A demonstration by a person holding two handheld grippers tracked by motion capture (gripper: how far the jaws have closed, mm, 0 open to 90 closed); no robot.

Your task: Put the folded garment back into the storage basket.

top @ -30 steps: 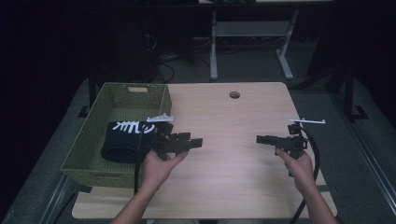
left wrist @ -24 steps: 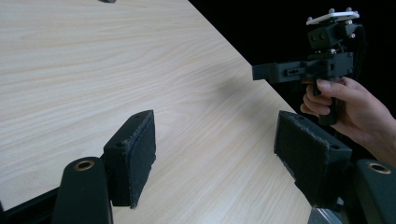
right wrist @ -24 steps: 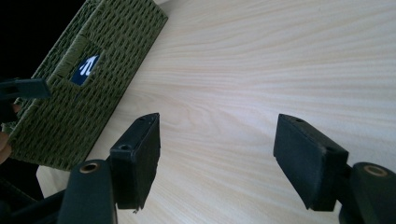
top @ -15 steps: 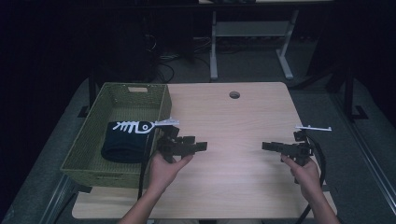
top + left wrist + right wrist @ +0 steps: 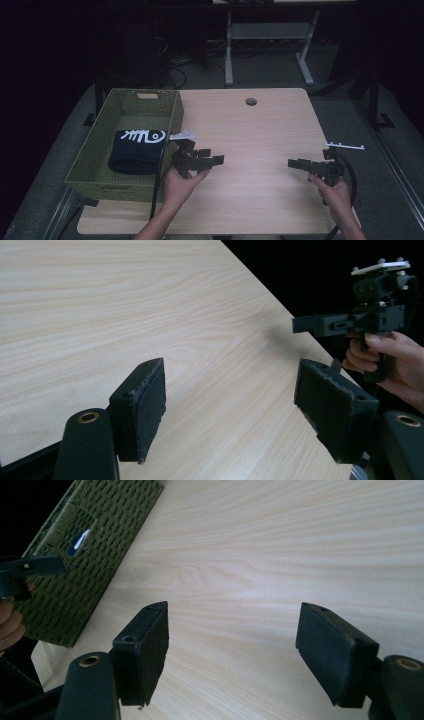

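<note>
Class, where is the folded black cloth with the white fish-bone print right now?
In the high view the black cloth lies inside the green basket at the table's left, just left of the left gripper.

The table [image 5: 260, 135] is light wood with a fine, pale grain. The basket [image 5: 90, 160] on its left side is olive green and woven. The folded cloth [image 5: 135, 152] inside it looks black or perhaps very dark blue, with a white fish-skeleton print. The left gripper [image 5: 212, 160] and the right gripper [image 5: 295, 163] are black, each with a pale grey plate on top.
</note>
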